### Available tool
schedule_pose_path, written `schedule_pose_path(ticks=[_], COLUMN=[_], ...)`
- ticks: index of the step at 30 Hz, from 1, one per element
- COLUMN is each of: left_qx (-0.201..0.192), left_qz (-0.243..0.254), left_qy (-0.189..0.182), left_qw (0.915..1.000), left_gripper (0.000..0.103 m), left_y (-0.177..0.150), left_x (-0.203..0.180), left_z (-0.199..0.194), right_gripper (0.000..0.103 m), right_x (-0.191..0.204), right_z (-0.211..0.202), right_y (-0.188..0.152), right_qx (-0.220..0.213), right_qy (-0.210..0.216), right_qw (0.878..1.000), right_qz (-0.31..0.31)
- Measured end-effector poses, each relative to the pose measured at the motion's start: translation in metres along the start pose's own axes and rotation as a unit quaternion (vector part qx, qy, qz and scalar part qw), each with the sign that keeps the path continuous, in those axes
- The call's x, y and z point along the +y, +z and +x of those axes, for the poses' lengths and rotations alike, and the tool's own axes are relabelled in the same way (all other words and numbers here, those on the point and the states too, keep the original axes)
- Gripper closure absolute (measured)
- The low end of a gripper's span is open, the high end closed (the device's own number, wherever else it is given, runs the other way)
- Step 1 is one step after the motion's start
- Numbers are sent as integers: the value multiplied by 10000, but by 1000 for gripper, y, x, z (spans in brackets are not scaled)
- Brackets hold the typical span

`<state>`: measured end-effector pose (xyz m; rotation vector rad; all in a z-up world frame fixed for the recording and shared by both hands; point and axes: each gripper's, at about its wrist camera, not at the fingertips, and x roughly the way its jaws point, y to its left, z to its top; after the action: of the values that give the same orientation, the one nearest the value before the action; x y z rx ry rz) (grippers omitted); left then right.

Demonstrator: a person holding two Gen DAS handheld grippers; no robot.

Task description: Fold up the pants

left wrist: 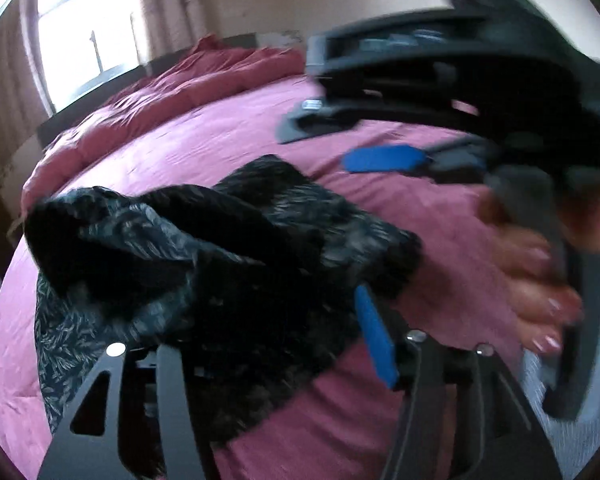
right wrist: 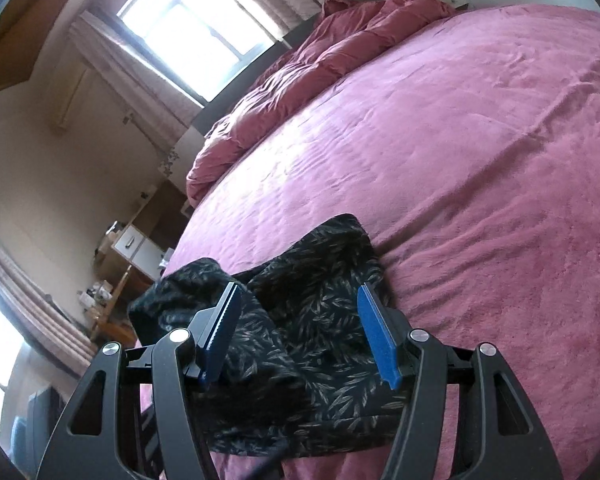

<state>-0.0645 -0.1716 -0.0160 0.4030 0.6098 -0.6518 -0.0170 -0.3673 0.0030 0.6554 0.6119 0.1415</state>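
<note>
The pants [left wrist: 228,264] are black with a pale leaf print and lie bunched on the pink bedspread [left wrist: 204,140]. In the left wrist view the cloth drapes over my left gripper [left wrist: 284,320] and hides its left finger; only the right blue pad [left wrist: 376,336] shows, set wide. The right gripper [left wrist: 384,160] crosses the upper right of that view, blurred, held by a hand [left wrist: 540,280]. In the right wrist view my right gripper [right wrist: 300,328] is open, its blue pads [right wrist: 376,336] apart just above the partly folded pants [right wrist: 320,320], holding nothing.
The pink bedspread [right wrist: 460,160] fills most of both views. A rumpled red duvet [right wrist: 320,60] lies along the bed's far edge below a bright window [right wrist: 192,24]. A small white cabinet [right wrist: 132,248] and cluttered furniture stand beside the bed.
</note>
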Motion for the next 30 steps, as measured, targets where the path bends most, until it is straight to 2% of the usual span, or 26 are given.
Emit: schedule_pose_path(ticks=[4, 6, 9, 12, 13, 15, 16, 17, 19, 20, 21, 22, 24, 26, 27, 28, 30], left_qx=[-322, -539, -773, -1038, -1086, -1118, -1069, -1001, -814, -711, -587, -450, -338, -295, -283, -279, -261], left_qz=[-487, -785, -1160, -1628, -1831, -2169, -2419, -2581, -2991, -3121, -3163, -3154, -3111, -3067, -3055, -3048, -3033], left_qy=[-424, -475, -293, 90, 296, 611, 850, 941, 930, 915, 857, 819, 831, 831, 821, 820, 830], left_qw=[9974, 9943, 9898, 9811, 9766, 9678, 9606, 9563, 9462, 9430, 9430, 9443, 9461, 9477, 9482, 9485, 9489], left_gripper=[40, 34, 34, 32, 32, 32, 31, 31, 31, 31, 31, 31, 31, 31, 30, 30, 29], left_y=[-16, -26, -37, -59, -68, -81, -90, -92, -106, -112, -117, -121, -127, -128, -128, -126, -120], left_x=[15, 27, 56, 88, 101, 123, 137, 147, 166, 173, 175, 175, 172, 170, 170, 170, 166], left_z=[-39, -59, -84, -109, -116, -122, -124, -116, -111, -107, -102, -96, -87, -83, -83, -81, -72], right_gripper=[43, 36, 36, 36, 36, 25, 19, 18, 18, 18, 18, 18, 27, 68, 77, 83, 83], right_x=[9, 13, 27, 45, 55, 71, 84, 93, 113, 117, 119, 117, 107, 96, 87, 72, 38], right_z=[7, 8, 8, 9, 10, 13, 15, 17, 22, 25, 30, 38, 46, 51, 53, 53, 47], right_y=[-2, -4, -9, -15, -21, -28, -37, -42, -64, -69, -74, -74, -67, -56, -49, -37, -17], right_qx=[183, 249, 236, 262, 265, 314, 355, 358, 306, 328, 399, 554, 745, 875, 892, 847, 714], right_qy=[136, 188, 96, 167, 185, 251, 320, 320, -9, -165, -306, -355, -296, -258, -293, -386, -432], right_qw=[9996, 9992, 9972, 9929, 9890, 9823, 9747, 9693, 9455, 9381, 9323, 9346, 9493, 9592, 9645, 9746, 9909], right_qz=[-141, -237, -696, -1151, -1446, -1831, -2184, -2411, -3242, -3443, -3581, -3496, -3041, -2676, -2468, -2039, -1057])
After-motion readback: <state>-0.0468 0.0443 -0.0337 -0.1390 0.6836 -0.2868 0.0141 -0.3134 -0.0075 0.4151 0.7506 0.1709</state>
